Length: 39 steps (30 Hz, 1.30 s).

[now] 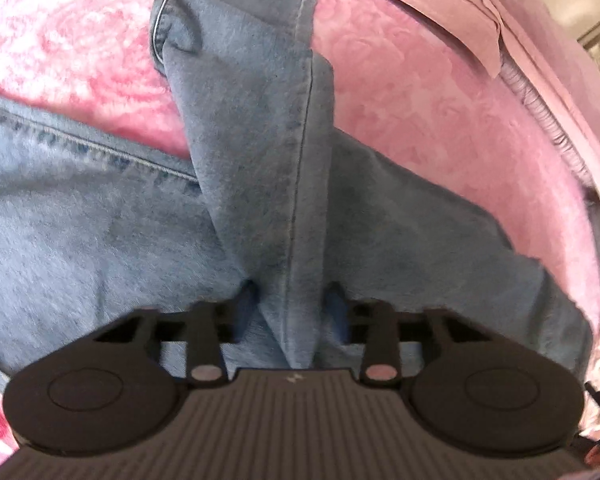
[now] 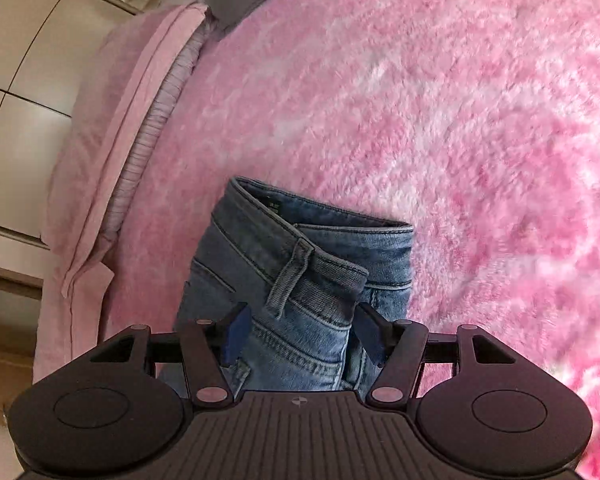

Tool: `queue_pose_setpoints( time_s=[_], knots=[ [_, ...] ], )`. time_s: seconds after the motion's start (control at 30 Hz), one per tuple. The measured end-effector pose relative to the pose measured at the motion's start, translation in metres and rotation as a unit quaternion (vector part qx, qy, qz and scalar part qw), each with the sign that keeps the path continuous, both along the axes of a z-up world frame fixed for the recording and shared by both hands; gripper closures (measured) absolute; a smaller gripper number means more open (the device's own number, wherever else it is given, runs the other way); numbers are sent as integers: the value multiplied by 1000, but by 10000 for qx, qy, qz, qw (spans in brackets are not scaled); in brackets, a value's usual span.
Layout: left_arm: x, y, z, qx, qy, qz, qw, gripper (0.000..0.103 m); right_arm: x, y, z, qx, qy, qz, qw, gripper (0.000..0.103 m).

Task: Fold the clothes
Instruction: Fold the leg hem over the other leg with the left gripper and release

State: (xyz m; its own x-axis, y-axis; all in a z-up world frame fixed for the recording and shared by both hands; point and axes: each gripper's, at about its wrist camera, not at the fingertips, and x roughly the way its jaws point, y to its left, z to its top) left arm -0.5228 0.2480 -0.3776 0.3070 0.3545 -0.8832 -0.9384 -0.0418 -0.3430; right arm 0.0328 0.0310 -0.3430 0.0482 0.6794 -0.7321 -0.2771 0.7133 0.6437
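- One pair of jeans (image 1: pixel 260 152) lies partly on the pink blanket (image 2: pixel 420 100), partly lifted.
- Your left claw (image 1: pixel 290 300) pinches a leg fold; your right claw (image 2: pixel 300 328) grips the waistband (image 2: pixel 300 248).
- The fold looks midway: cloth bunched, nothing flat yet.
- Two claws, one garment.

The jeans (image 1: pixel 260 160) are light blue, faded denim with darker blue stitching; at the waistband (image 2: pixel 300 248) the blue is deeper. The fluffy blanket (image 2: pixel 440 120) is pink with white patches. The bed sheet (image 2: pixel 100 140) is pale pink. Both grippers are black with blue pads (image 2: pixel 236 334).
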Motion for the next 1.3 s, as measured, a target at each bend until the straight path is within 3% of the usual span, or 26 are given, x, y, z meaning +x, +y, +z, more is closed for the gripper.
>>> queue_pose_setpoints(
  time_s=[0.03,0.07,0.1,0.2,0.27,0.33,0.47,0.67,0.77,0.83,0.87,0.93,0.97,1.0,1.07,1.2,1.3],
  knots=[
    [0,-1,0,49,72,-44,10000,94,4,1,-4,-59,13,15,10000,51],
    [0,-3,2,129,170,-82,9997,100,8,3,-8,-111,13,38,9999,75],
    [-1,-7,8,256,192,-104,9994,100,8,1,-2,-81,-150,141,9998,84],
    [-3,-32,34,787,291,-194,9963,100,7,-3,16,9,-637,450,9970,91],
    [-5,-52,53,1187,367,-260,9919,100,7,-10,29,128,-858,601,9944,91],
    [-9,-74,52,1179,382,-178,9921,100,10,-17,37,162,-922,675,9933,91],
    [-6,-99,26,1022,584,-18,9930,99,16,-19,24,-171,-922,844,9920,91],
    [-4,-113,38,1467,620,183,9871,99,19,-15,28,118,-1043,908,9903,91],
    [-1,-119,33,1426,758,25,9869,99,18,-20,22,-35,-1007,862,9912,91],
    [8,-115,14,1147,1063,-207,9875,98,15,-17,10,-350,-1050,923,9896,91],
    [12,-113,4,971,1202,-298,9875,95,12,-15,4,-565,-1113,996,9872,89],
    [17,-109,0,856,1350,-344,9865,93,7,-2,-2,-1079,-1303,1214,9781,76],
    [19,-108,2,854,1387,-352,9860,90,4,4,-4,-1315,-1406,1317,9724,63],
    [16,-110,9,852,1410,-302,9859,83,-1,5,5,-1315,-1628,1381,9681,57],
    [9,-115,23,879,1388,-152,9863,74,-11,8,25,-1312,-2067,1506,9578,57],
    [-7,-129,44,1060,1095,29,9883,75,-31,13,63,-1308,-2905,1758,9315,57],
    [-7,-122,34,850,1150,-121,9896,77,-49,31,41,-1620,-2486,2422,9237,57]
  ],
)
